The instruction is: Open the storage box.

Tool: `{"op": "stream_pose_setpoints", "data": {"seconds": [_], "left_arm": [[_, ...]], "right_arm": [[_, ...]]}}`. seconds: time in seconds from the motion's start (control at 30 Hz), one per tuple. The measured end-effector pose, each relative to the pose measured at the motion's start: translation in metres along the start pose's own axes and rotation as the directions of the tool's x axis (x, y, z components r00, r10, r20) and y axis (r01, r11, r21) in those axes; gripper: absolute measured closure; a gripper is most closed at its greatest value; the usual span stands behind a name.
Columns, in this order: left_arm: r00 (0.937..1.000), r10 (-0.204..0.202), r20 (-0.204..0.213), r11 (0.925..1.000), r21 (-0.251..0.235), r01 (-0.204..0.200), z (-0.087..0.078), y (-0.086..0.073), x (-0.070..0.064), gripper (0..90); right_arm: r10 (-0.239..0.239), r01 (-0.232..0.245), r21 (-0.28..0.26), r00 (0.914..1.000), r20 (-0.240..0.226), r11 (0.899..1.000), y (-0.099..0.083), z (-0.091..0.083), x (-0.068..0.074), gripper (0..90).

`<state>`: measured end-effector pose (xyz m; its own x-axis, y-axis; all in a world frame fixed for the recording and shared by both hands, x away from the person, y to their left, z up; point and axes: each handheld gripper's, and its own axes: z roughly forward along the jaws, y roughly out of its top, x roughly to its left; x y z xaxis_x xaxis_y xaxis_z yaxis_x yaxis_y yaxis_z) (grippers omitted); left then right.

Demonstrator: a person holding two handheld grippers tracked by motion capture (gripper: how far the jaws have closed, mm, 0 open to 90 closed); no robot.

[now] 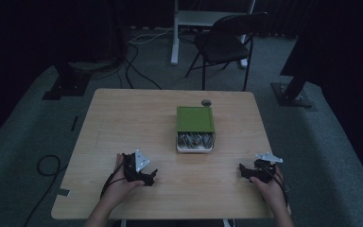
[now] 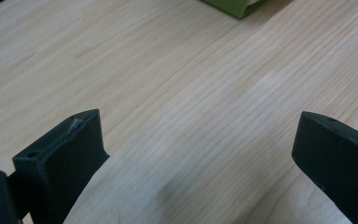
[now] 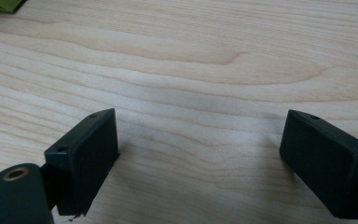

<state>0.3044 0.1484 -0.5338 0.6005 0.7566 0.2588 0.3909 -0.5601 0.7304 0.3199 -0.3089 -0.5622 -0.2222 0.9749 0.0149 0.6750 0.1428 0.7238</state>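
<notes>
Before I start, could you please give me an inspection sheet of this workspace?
Surface: light wooden table, bare around both grippers.
Job's things: green box past the table's middle, its white tray slid out toward the person, with metallic pieces inside; too small to identify.
Clutter: a small round thing just behind the box.
Grippers: left gripper and right gripper rest near the front edge, jaws open, holding nothing.
Cables: one trails from each gripper; more lie on the floor.
Surroundings: dark room, folding chair behind the table, stand bases on both sides.
</notes>
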Motion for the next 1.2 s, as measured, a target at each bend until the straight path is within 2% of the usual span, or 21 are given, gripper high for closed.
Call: {"op": "stream_pose_setpoints", "data": {"seconds": [0.1, 0.2, 0.33, 0.4, 0.63, 0.83, 0.87, 0.97, 1.03, 1.1, 1.2], "left_arm": [[0.9992, 0.037, -0.014, 0.9993, -0.007, -0.037, 0.001, 0.005, -0.005, 2.9], [0.995, 0.097, -0.023, 0.9952, -0.003, -0.097, 0.002, 0.011, -0.011, 2.9], [0.9932, 0.115, -0.019, 0.9931, -0.02, -0.115, 0.004, 0.018, -0.016, 2.9], [0.9897, 0.141, -0.025, 0.9898, -0.017, -0.141, 0.005, 0.02, -0.019, 2.9], [0.9815, 0.19, -0.019, 0.981, -0.035, -0.191, 0.01, 0.029, -0.031, 2.9], [0.9639, 0.264, -0.034, 0.9635, -0.036, -0.265, 0.014, 0.037, -0.041, 2.9], [0.9576, 0.286, -0.036, 0.9573, -0.035, -0.287, 0.015, 0.039, -0.043, 3.0], [0.953, 0.3, -0.04, 0.9528, -0.035, -0.302, 0.018, 0.042, -0.046, 3.3], [0.9451, 0.323, -0.047, 0.9453, -0.029, -0.325, 0.019, 0.044, -0.048, 5.4], [0.9422, 0.332, -0.045, 0.9421, -0.033, -0.334, 0.02, 0.046, -0.05, 5.4], [0.9249, 0.376, -0.057, 0.9252, -0.033, -0.378, 0.022, 0.049, -0.055, 5.4]], "right_arm": [[-0.002, 0.002, 0.0, 1.0, -0.001, 1.0, 0.0, 0.0, 0.0, 11.1], [-0.003, 0.003, 0.0, 1.0, -0.002, 1.0, 0.0, 0.0, 0.0, 11.1], [-0.003, 0.003, 0.0, 1.0, -0.003, 1.0, 0.0, 0.0, 0.0, 11.1], [-0.001, 0.001, 0.0, 1.0, -0.003, 1.0, 0.0, 0.0, 0.0, 11.1], [-0.002, 0.002, 0.0, 1.0, -0.004, 1.0, 0.0, 0.0, 0.0, 11.1], [-0.002, 0.002, 0.0, 1.0, -0.004, 1.0, 0.0, 0.0, 0.0, 11.1], [-0.002, 0.002, 0.0, 1.0, -0.005, 1.0, 0.0, 0.0, 0.0, 11.1], [-0.002, 0.002, 0.0, 1.0, -0.005, 1.0, 0.0, 0.0, 0.0, 11.0], [-0.002, 0.002, 0.0, 1.0, -0.005, 1.0, 0.0, 0.0, 0.0, 11.0], [-0.002, 0.002, 0.0, 1.0, -0.005, 1.0, 0.0, 0.0, -0.001, 11.1], [-0.002, 0.002, 0.0, 1.0, -0.006, 1.0, 0.0, 0.0, -0.001, 11.1]]}}
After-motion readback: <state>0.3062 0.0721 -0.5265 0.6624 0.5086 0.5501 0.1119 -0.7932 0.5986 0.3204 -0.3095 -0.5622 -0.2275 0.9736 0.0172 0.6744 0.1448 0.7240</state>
